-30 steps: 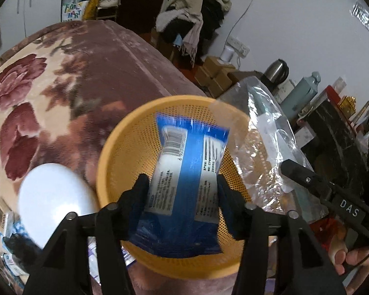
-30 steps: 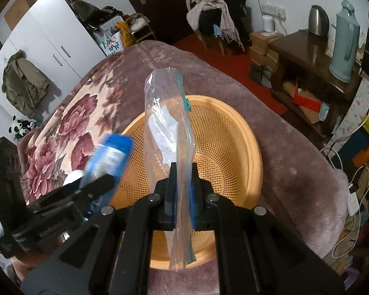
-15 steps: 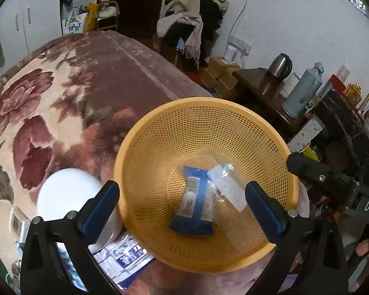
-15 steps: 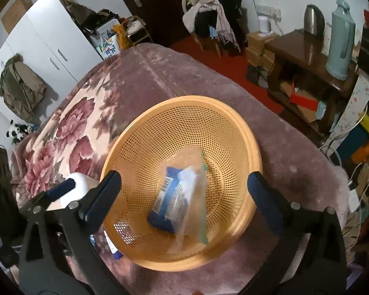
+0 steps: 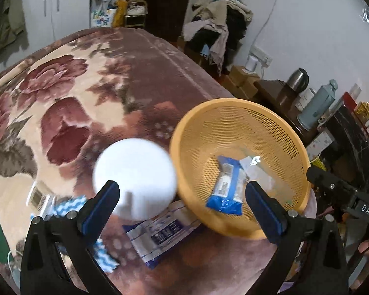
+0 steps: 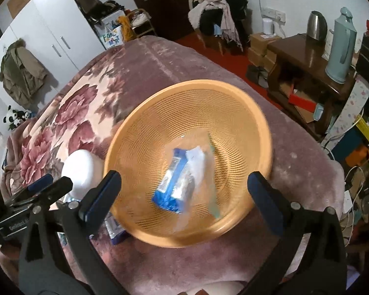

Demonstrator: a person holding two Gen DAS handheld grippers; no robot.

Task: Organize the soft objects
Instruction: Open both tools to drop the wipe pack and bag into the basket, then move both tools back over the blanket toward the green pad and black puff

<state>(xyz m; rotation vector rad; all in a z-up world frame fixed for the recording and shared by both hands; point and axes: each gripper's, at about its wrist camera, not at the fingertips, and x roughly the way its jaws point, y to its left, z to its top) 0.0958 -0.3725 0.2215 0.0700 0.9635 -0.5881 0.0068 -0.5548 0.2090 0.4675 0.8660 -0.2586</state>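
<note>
Resting inside the orange mesh basket on a floral blanket, a blue packet and clear plastic bag sit gathered for tidying. Both the left gripper and right gripper gape wide, holding nothing. Only the left view shows another packet and striped cloth lying near the white ball, left of the basket.

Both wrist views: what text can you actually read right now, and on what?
"DAS": right gripper body, in the left wrist view.
"Geni...": partly legible, left gripper body, in the right wrist view.
blue packet in the basket: print blurred.
flat pack on the blanket: too small.
</note>
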